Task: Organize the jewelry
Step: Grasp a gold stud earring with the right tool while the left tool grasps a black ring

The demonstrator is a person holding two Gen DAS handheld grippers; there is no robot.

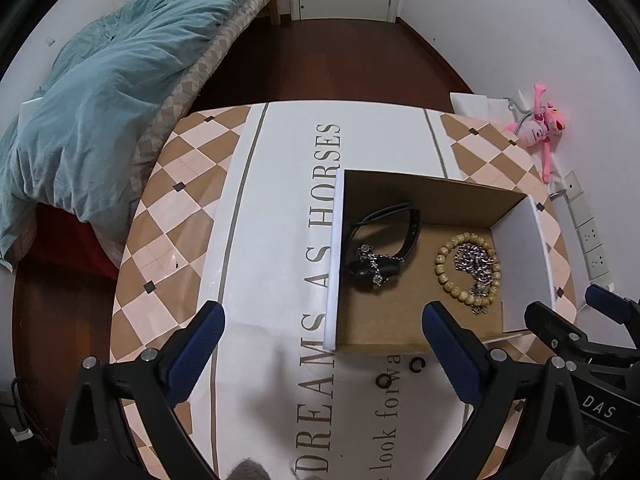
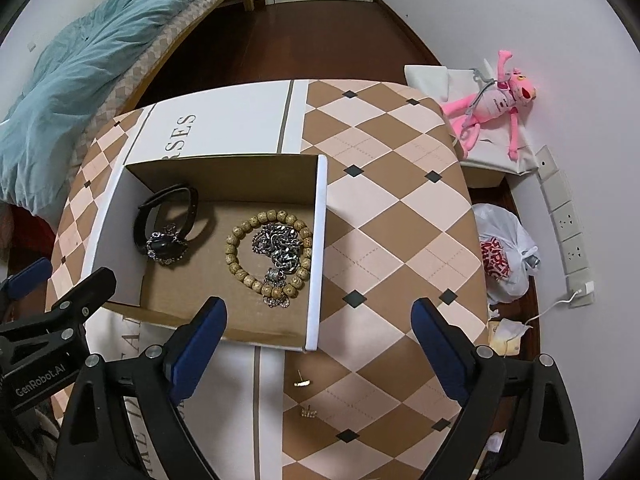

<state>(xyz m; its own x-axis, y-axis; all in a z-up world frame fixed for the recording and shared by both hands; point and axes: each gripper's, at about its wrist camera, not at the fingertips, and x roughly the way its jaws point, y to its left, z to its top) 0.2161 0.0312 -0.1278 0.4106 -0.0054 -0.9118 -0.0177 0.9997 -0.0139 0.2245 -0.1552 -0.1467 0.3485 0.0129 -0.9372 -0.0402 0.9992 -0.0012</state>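
Note:
An open cardboard box [image 1: 424, 196] [image 2: 224, 172] stands on the patterned table. Inside lie a black wristband [image 1: 384, 236] [image 2: 168, 216] with a small silver chain on it, a wooden bead bracelet [image 1: 466, 272] [image 2: 268, 252] and a heavy silver chain [image 1: 476, 264] [image 2: 280, 246]. Two small black rings [image 1: 416, 365] [image 1: 384, 380] lie on the table in front of the box. Two small earrings [image 2: 303, 383] [image 2: 309, 413] lie on the table near the right gripper. My left gripper [image 1: 324, 340] is open and empty before the box. My right gripper [image 2: 320, 332] is open and empty at the box's right front corner.
The table [image 2: 400, 200] carries a checked cloth with a white printed band. A bed with a teal duvet [image 1: 100, 92] stands at the left. A pink plush toy [image 2: 492, 100], a white plastic bag [image 2: 504, 252] and wall sockets [image 2: 568, 232] are at the right.

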